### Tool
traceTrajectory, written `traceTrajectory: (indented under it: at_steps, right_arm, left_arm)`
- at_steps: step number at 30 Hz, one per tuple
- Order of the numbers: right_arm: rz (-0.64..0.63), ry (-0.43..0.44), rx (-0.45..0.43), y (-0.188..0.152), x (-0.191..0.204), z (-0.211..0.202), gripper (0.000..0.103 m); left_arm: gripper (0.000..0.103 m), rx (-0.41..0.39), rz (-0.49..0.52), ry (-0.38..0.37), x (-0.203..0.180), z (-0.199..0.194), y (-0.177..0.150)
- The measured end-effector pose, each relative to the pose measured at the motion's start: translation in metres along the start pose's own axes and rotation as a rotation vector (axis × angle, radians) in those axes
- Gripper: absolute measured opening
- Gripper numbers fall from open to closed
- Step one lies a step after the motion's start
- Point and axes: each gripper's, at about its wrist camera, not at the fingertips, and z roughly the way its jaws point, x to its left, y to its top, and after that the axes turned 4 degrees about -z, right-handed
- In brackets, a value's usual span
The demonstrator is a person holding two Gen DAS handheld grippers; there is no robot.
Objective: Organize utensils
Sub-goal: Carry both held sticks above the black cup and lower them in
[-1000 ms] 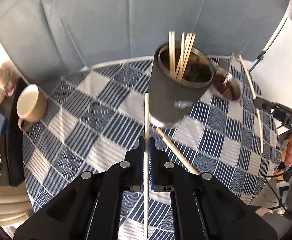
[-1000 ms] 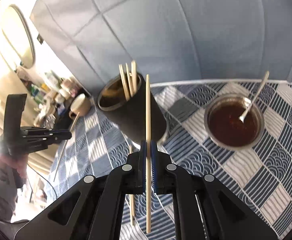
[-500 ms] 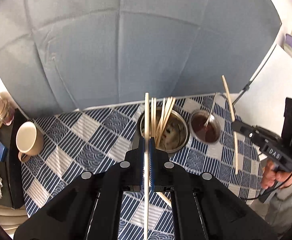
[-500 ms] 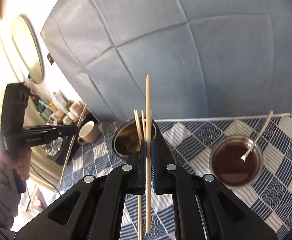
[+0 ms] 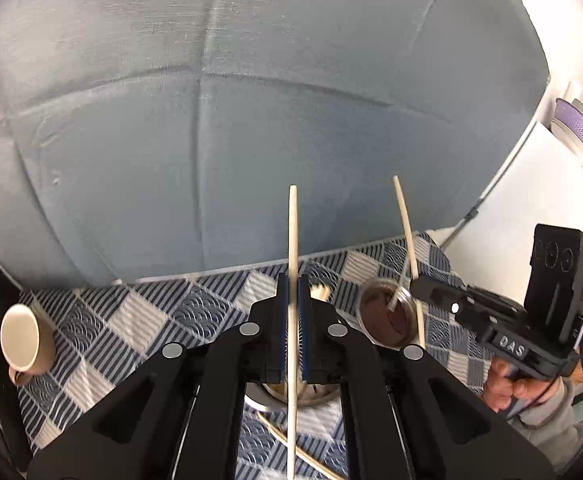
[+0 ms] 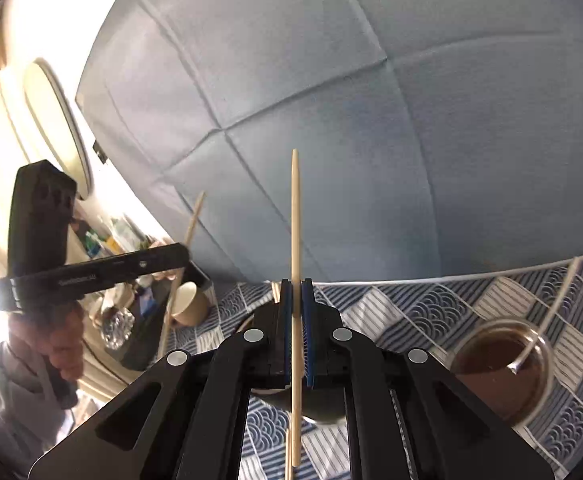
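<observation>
The left tool (image 5: pixel 292 312) is closed narrowly on one pale chopstick (image 5: pixel 292 248), which is pinched between the blue pads and stands almost upright, its tip seen against the grey-blue fabric backdrop (image 5: pixel 211 120). The lower end of this chopstick passes down between the black arms of the tool. Just under the tool, a metal holder (image 5: pixel 275 394) is partly seen, and the tips of more chopsticks (image 5: pixel 320 291) show beside the right pad. One loose chopstick (image 5: pixel 287 438) is lying on the checked blue-and-white cloth of the tabletop (image 5: pixel 131 320), near the holder.

The right tool (image 6: pixel 296 312) is closed in the same way on a second chopstick (image 6: pixel 294 216), also held almost upright. In the left wrist view this tool is seen at the right, gripped by a hand (image 5: pixel 509 386), with its chopstick tilted above a small bowl (image 5: pixel 387 316) of brown sauce. A spoon (image 6: pixel 547 312) is resting in this bowl.

A beige mug (image 5: pixel 21 344) is lying on its side at the left edge of the tabletop. How deep the holder is cannot be told, because it is mostly hidden by the tools.
</observation>
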Motion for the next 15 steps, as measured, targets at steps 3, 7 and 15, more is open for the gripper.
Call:
traceTrajectory:
  at_steps: [3, 7, 15]
  right_arm:
    - [0.004, 0.015, 0.015, 0.004, -0.002, 0.018, 0.005]
    - [-0.001, 0.036, 0.01, 0.012, 0.0, 0.037, 0.005]
    - [-0.016, 0.116, -0.076, 0.024, 0.005, 0.054, 0.005]
  left_arm:
    - [0.005, -0.035, -0.005, -0.042, 0.003, 0.011, 0.004]
    - [0.005, -0.04, -0.017, -0.061, 0.009, 0.031, 0.009]
    - [0.005, -0.082, -0.04, -0.087, 0.021, 0.047, 0.019]
